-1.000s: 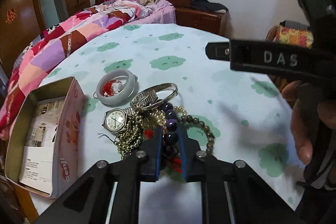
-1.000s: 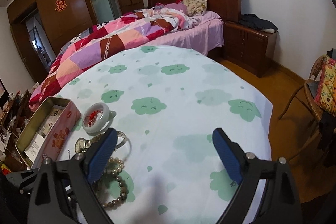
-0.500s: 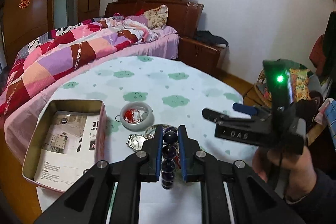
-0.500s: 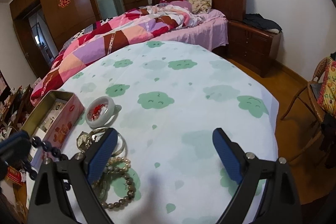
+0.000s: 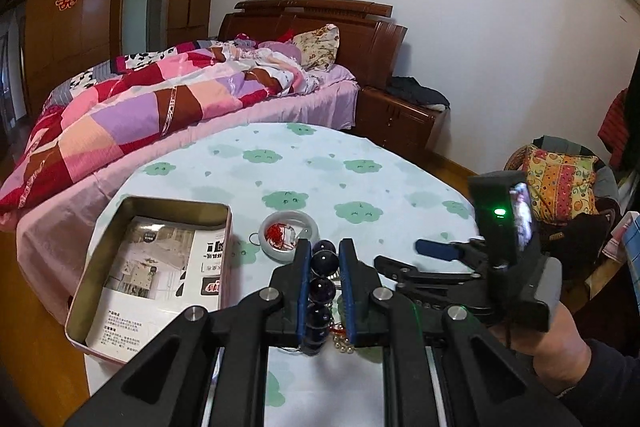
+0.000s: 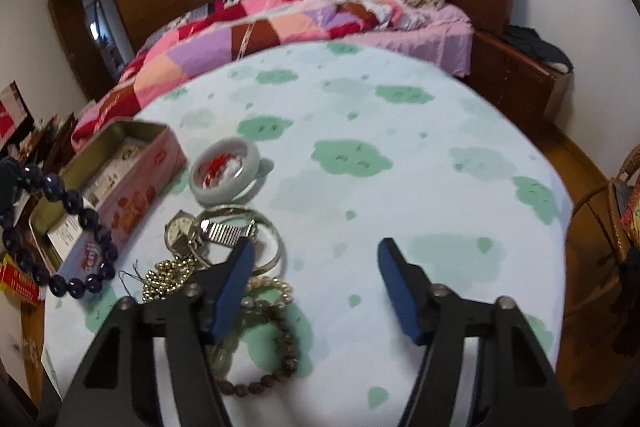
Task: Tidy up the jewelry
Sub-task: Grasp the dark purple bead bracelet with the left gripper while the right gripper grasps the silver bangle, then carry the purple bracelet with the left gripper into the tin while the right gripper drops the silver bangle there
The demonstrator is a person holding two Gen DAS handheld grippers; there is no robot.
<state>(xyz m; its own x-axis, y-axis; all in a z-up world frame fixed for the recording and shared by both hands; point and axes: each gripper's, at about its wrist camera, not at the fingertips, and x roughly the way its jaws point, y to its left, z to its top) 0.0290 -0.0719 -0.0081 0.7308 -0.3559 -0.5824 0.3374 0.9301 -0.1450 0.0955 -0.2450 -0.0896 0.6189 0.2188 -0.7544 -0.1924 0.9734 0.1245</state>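
Dark purple beads of a bracelet (image 5: 322, 287) sit clamped between the blue pads of the left tool (image 5: 324, 291), lifted above the desk (image 5: 360, 187) beside the open tin (image 5: 132, 203). The right tool (image 6: 316, 283), its jaws just closing yet gripping nothing, hovers over the jewelry pile (image 6: 224, 239).
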